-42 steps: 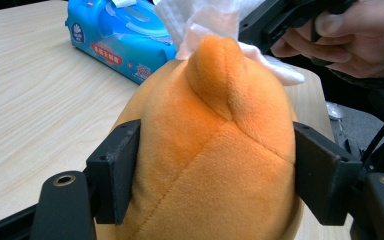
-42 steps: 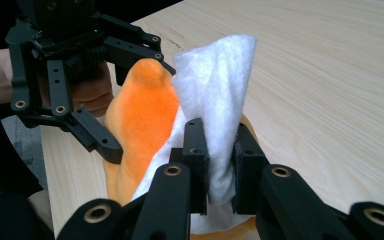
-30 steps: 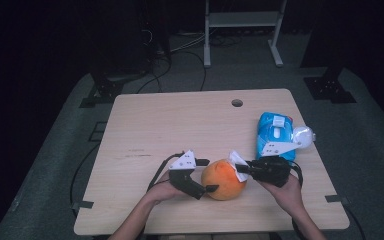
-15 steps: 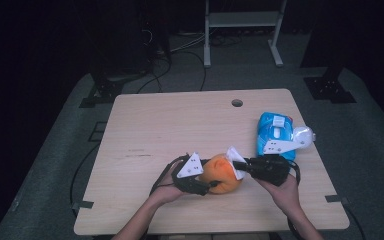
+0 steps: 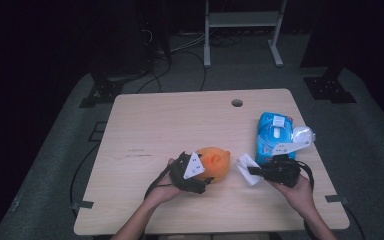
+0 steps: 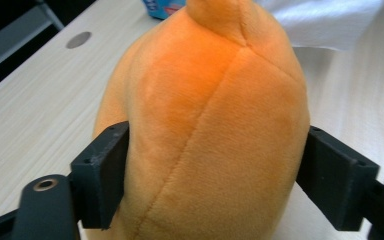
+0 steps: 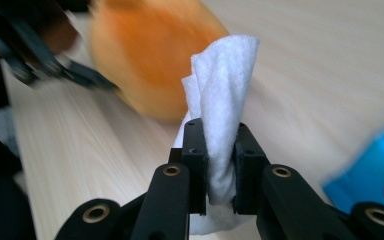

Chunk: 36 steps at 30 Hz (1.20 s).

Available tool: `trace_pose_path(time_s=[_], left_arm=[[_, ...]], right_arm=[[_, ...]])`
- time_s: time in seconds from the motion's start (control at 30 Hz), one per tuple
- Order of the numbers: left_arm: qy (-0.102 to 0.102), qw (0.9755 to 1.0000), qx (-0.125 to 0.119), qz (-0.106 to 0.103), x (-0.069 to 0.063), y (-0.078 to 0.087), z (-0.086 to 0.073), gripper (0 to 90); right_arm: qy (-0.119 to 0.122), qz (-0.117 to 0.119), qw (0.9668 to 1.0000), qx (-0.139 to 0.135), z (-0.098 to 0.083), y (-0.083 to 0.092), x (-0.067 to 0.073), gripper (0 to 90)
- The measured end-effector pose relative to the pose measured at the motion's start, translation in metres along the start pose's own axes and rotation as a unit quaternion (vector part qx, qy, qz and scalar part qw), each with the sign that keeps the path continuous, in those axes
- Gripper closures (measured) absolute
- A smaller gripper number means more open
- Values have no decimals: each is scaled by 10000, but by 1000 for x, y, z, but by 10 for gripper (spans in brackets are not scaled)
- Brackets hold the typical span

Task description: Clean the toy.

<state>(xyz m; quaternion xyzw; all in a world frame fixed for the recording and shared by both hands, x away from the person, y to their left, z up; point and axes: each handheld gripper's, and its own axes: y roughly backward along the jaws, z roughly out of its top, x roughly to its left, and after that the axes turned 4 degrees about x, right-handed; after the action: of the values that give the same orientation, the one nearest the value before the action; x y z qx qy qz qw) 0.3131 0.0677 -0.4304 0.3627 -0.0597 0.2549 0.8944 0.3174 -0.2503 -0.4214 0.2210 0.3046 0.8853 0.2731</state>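
Observation:
An orange plush toy [image 5: 216, 162] sits on the wooden table [image 5: 180, 120] near its front edge. My left gripper [image 5: 202, 175] is shut on it; in the left gripper view the two jaws press the toy's [image 6: 205, 125] sides, around my left gripper [image 6: 217, 182]. My right gripper [image 5: 254, 172] is shut on a folded white wipe [image 5: 247, 167], a short gap to the right of the toy. The right gripper view shows the wipe [image 7: 225, 80] standing up from my right gripper [image 7: 220, 165], with the blurred toy [image 7: 145, 65] behind.
A blue pack of wipes [image 5: 274, 135] lies at the right of the table, with a clear plastic piece [image 5: 302, 135] beside it. A small round hole [image 5: 237, 103] is near the far edge. Cables trail off the front.
The left gripper has closed in on the toy and shifted it slightly left and away. The right gripper with the wipe has drawn back to the right, off the toy.

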Motion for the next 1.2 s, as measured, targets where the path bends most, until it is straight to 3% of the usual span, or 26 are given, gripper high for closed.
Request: trace_pose_path(time_s=[0.13, 0.2, 0.33, 0.43, 0.53, 0.6, 0.73, 0.8, 0.83, 0.87, 0.93, 1.0, 1.07, 1.13, 1.2], left_arm=[[-44, 9998, 109, -182, -3, 5, 4, 182], [34, 9989, 4, -477, -2, 11, 6, 182], [8, 9970, -5, -775, -4, 18, 12, 186], [48, 9945, -17, -1044, -5, 20, 12, 206], [132, 9897, -44, -1424, -3, 25, 12, 226], [202, 9849, -48, -1717, 0, 27, 11, 234], [214, 9807, -5, -1943, 2, 30, 8, 247], [210, 9761, -11, -2164, 4, 33, 9, 257], [203, 9752, -87, -2203, 4, 35, 9, 257], [201, 9757, -135, -2176, 6, 37, 11, 257], [193, 9795, -245, -1990, 10, 41, 14, 253], [334, 9822, -464, -1791, 16, 42, 17, 225], [429, 9808, -656, -1784, 22, 38, 19, 211], [444, 9828, -586, -1692, 24, 29, 22, 194], [344, 9833, -370, -1747, 23, 16, 23, 186]], right_arm=[[-93, -251, 9989, 384, -18, 4, -10, 724], [-140, -288, 9985, 454, -25, 9, -12, 639], [-56, -325, 9988, 348, -23, 18, -7, 526], [33, -196, 9996, 189, -14, 19, 2, 506], [174, 127, 9998, 49, -4, 11, 15, 505], [263, 313, 9992, -30, 3, 3, 24, 502], [376, 690, 9968, -120, 15, -15, 40, 487], [414, 801, 9959, -104, 18, -20, 45, 465], [435, 832, 9956, -71, 20, -24, 48, 457], [461, 838, 9954, -42, 21, -27, 50, 452], [572, 784, 9953, 29, 20, -31, 54, 455], [691, 791, 9944, 81, 18, -31, 56, 461], [850, 784, 9932, 141, 16, -31, 58, 460], [904, 820, 9924, 182, 15, -31, 59, 459], [951, 839, 9917, 194, 13, -31, 60, 451]])
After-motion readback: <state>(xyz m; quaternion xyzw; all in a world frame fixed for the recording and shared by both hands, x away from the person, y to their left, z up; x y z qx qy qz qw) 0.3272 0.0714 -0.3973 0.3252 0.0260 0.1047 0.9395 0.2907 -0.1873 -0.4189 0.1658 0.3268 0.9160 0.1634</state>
